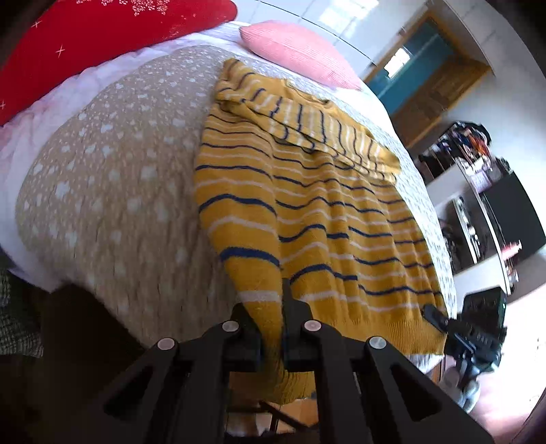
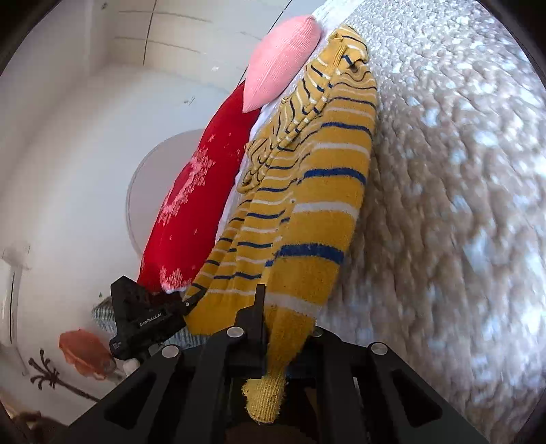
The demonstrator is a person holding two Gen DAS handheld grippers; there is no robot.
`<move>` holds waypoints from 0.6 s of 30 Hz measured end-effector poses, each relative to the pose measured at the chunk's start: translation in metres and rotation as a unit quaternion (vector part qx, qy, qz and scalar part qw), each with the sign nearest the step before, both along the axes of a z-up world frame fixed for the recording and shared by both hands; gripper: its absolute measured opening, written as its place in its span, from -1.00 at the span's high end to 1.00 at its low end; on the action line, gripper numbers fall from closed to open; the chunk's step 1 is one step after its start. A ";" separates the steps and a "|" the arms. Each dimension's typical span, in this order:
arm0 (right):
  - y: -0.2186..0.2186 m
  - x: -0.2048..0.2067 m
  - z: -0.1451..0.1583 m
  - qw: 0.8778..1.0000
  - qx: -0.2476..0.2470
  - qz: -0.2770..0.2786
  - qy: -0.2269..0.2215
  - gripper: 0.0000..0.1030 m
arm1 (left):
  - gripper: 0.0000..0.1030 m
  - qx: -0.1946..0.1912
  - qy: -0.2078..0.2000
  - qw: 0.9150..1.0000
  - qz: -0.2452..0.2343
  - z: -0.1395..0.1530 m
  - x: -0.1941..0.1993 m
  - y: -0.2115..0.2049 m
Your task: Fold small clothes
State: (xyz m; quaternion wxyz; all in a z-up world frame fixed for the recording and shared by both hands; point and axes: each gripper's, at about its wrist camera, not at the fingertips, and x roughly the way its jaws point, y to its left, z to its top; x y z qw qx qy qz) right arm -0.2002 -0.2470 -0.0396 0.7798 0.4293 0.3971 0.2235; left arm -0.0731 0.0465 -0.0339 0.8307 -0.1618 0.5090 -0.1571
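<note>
**Ana:** Left wrist view first, nearest thing: what has the left tool point(image 1: 272, 328) got?

**Ben:** Its two black fingers are pressed nearly together on a fold of the mustard striped sweater point(image 1: 317, 218), at the near hem edge where a sleeve or side panel is doubled over. Knit bunches between the fingers and hangs down below them.

**Ana:** And the right tool?

**Ben:** In the right wrist view the right tool point(image 2: 283, 328) is likewise clamped on the sweater point(image 2: 307, 211); a ribbed yellow corner pokes out beneath its fingers. From the left camera you also see the right tool point(image 1: 440, 319) at the far hem corner, fingertip touching the ribbed edge. The right camera shows the left tool point(image 2: 186, 304) at the other hem corner.

**Ana:** So where does the garment lie?

**Ben:** Spread on the bed, over a beige bedspread with white hearts point(image 1: 112, 191), hem at the near edge, navy and white stripes running across. One sleeve is folded across the chest, farther up.

**Ana:** Beyond that?

**Ben:** A pink cushion point(image 1: 300, 51) sits just past the collar, and a red cushion with white snowflakes point(image 1: 112, 27) lies to one side of it. Far off in the room stands a cluttered shelf unit point(image 1: 477, 177).
</note>
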 end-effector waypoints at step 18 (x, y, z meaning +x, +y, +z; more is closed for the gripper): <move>-0.018 0.029 0.037 0.999 0.022 -0.004 -0.026 0.82 | 0.85 -0.052 -0.001 0.998 0.032 0.031 0.059 0.021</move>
